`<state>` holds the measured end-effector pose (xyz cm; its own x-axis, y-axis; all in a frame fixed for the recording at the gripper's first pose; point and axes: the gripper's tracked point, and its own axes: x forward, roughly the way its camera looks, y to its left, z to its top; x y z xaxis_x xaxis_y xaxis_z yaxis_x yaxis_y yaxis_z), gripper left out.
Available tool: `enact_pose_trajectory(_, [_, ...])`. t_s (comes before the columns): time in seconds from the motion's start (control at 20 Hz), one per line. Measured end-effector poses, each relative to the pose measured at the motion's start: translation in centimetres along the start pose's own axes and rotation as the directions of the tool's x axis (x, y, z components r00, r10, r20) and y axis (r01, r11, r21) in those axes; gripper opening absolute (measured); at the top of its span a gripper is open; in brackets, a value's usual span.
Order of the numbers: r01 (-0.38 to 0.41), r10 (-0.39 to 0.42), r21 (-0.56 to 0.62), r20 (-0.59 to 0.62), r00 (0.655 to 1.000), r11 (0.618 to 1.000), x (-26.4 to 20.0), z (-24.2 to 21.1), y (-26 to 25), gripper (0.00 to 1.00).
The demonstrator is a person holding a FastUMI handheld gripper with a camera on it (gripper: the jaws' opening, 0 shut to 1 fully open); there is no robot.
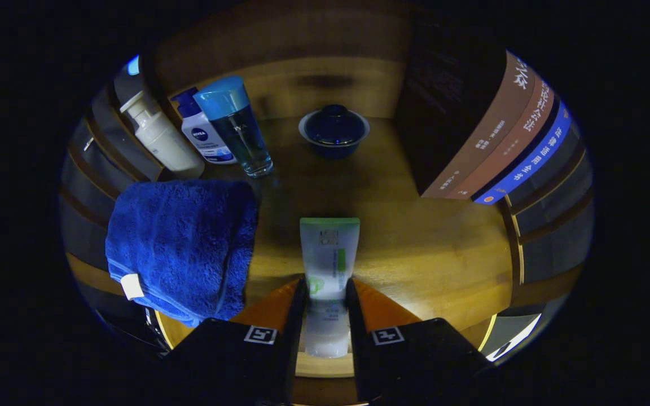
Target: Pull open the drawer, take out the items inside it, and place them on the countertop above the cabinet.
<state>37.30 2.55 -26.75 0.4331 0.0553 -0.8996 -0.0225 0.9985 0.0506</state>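
Note:
A white squeeze tube (328, 256) with a green end sits between the fingers of my gripper (325, 290), which is shut on its lower half, cap toward me. The tube points forward over the wooden countertop (421, 248); I cannot tell whether it rests on the wood or hangs just above it. The drawer is out of sight.
A folded blue towel (181, 245) lies left of the tube, hanging over the front edge. Beyond it stand a white pump bottle (158, 138), a white and blue bottle (203, 135) and a blue-capped clear bottle (240, 132). A dark lidded bowl (333, 131) sits ahead; books (500, 146) stand right.

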Motion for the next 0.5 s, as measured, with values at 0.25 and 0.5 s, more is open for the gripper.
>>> enact_pose_trajectory(0.25, [-0.003, 0.003, 0.007, 0.024, 1.000, 1.000, -0.7, 0.1, 0.0, 0.79])
enact_pose_trajectory(0.5, [-0.025, 0.022, 0.027, 0.093, 0.995, 0.999, -2.3, 0.3, 0.0, 1.00])
